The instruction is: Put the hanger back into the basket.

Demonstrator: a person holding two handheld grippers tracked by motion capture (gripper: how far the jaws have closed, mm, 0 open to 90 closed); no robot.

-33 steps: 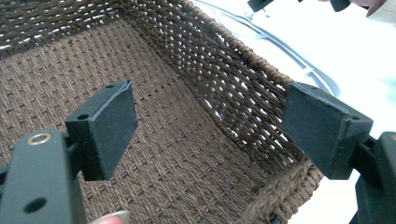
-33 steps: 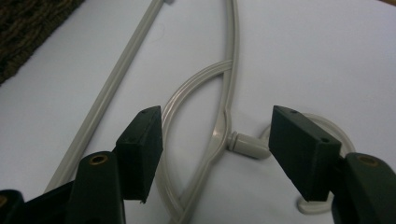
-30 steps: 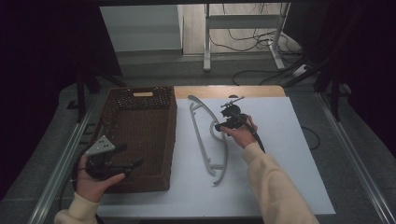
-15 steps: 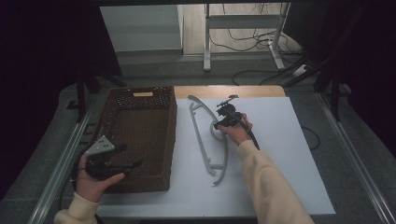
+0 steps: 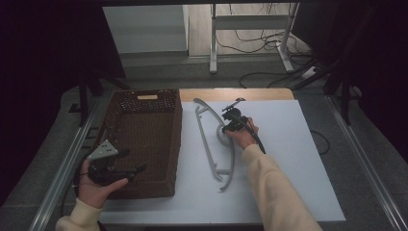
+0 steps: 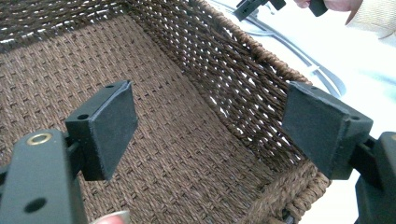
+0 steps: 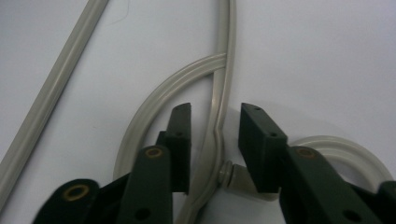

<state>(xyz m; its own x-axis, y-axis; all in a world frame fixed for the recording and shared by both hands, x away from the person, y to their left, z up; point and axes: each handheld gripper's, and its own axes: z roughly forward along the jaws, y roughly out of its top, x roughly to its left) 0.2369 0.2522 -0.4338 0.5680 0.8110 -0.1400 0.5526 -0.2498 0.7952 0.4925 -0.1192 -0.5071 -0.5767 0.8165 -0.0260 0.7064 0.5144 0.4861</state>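
Observation:
A grey plastic clothes hanger (image 5: 207,144) lies flat on the white table top, its hook end by my right gripper (image 5: 226,127). In the right gripper view the jaws have just been closing. They straddle the hanger's thin neck (image 7: 219,93), and a small gap still shows on each side of my right gripper (image 7: 215,112). A brown woven basket (image 5: 144,98) stands to the left of the hanger. My left gripper (image 5: 131,161) hovers over the basket's near corner. My left gripper (image 6: 210,116) is open, with nothing but the basket's wall (image 6: 224,60) and floor behind its pads.
The white sheet (image 5: 288,159) has free room to the right of the hanger. A wooden strip (image 5: 260,94) runs along the back edge. Metal rails (image 5: 62,173) flank the table. Cables and a metal stand lie on the floor beyond.
My right gripper has sunk a little onto the hanger's neck and its jaws have narrowed around it. The left gripper and the basket have not moved.

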